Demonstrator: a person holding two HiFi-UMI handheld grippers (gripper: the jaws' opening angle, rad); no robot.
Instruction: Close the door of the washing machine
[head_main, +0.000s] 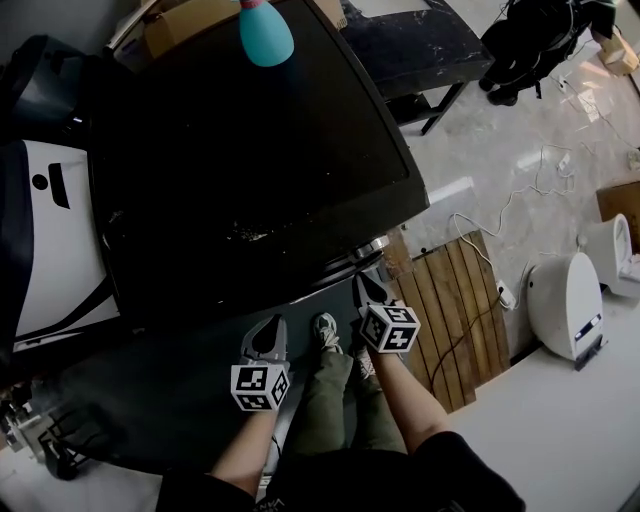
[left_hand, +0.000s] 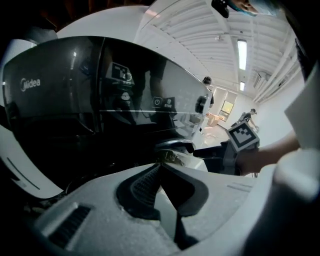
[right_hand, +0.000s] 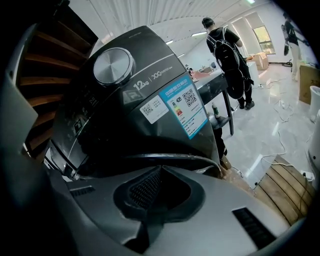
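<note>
Closest to me, my left gripper is pinching its jaws fully together on nothing, hanging low before the machine's front. Farthest left, a white appliance is standing right beside the washing machine, whose dark top is filling the middle of the head view, with a teal object showing at its far edge. My shoes are standing between the two claws, crowding the space before the front panel. My right gripper is likewise closing tight and empty, its tips sitting just short of the door; whether they are touching it I cannot tell. Rightwards, a wooden slatted board is lying just beside the machine with a cable trailing over it, then a rounded white unit. Well behind, a person is standing by a black table. That door is sitting on the machine's front, below the knob and the label, facing out towards me; its chrome rim is arcing left to right, and being round it is showing no long axis. Whether it is latching I cannot tell.
</note>
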